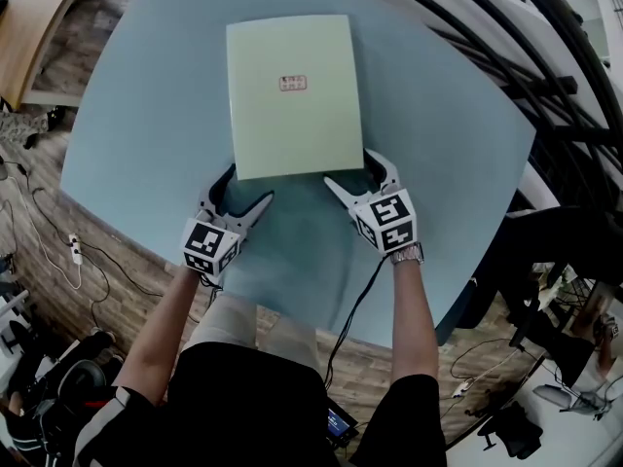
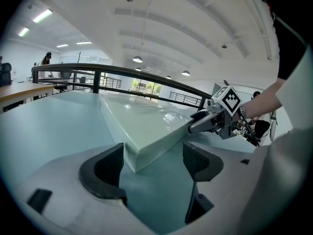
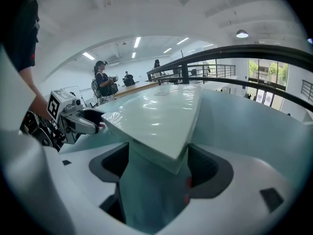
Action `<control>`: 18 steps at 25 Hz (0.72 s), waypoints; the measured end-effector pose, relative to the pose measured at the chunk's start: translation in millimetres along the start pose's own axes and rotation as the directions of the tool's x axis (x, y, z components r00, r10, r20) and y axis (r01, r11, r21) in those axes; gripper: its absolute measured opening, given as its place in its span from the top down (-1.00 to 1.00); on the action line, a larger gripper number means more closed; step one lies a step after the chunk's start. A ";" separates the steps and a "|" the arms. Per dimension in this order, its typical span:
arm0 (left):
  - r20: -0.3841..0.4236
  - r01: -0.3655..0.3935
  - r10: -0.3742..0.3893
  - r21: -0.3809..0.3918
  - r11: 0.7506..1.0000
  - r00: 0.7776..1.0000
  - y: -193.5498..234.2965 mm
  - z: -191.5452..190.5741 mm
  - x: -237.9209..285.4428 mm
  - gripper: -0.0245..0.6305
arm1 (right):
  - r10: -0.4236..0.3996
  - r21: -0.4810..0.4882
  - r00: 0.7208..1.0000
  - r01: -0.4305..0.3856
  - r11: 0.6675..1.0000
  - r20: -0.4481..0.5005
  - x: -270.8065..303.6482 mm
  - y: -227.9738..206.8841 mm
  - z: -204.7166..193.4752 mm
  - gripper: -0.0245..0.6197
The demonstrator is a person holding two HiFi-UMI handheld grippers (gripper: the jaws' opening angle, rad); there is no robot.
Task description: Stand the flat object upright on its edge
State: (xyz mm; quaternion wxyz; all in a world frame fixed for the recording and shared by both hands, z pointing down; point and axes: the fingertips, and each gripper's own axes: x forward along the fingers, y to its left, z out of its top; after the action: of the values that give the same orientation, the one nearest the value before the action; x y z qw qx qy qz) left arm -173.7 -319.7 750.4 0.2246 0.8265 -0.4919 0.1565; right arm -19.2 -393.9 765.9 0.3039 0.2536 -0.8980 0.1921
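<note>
Nearest the person, the left gripper and right gripper are each straddling a near corner of the flat object, with the jaws standing released and not pressing. The object is lying flat on the counter. It is looking stiff, fairly light and film-slick, so it probably wants pinching firmly at its side edges.

Looks steeply down from overhead onto the counter. Rides low, close behind left claw and right claw; shares near edge of the flat box.
</note>
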 end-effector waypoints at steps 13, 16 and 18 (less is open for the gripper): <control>-0.045 0.039 -0.036 0.061 0.997 0.998 -7.1 -5.1 1.3 -0.17 | -0.032 0.032 0.999 0.032 0.999 0.010 -9.2 6.2 -4.8 -0.16; -0.052 0.056 -0.052 0.067 0.996 0.997 -10.4 -6.3 -0.6 -0.17 | -0.045 0.047 0.999 0.044 0.998 0.014 -13.1 8.0 -6.4 -0.16; -0.062 0.062 -0.058 0.076 0.995 0.996 -13.1 -7.7 -1.3 -0.17 | -0.056 0.058 0.998 0.055 0.997 0.018 -16.0 8.8 -7.1 -0.16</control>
State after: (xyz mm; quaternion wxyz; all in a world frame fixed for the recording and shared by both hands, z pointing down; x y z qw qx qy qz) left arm -163.0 -309.3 753.6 0.2113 0.8441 -0.4534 0.1933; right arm -10.1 -378.0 759.1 0.2929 0.2889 -0.8876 0.2071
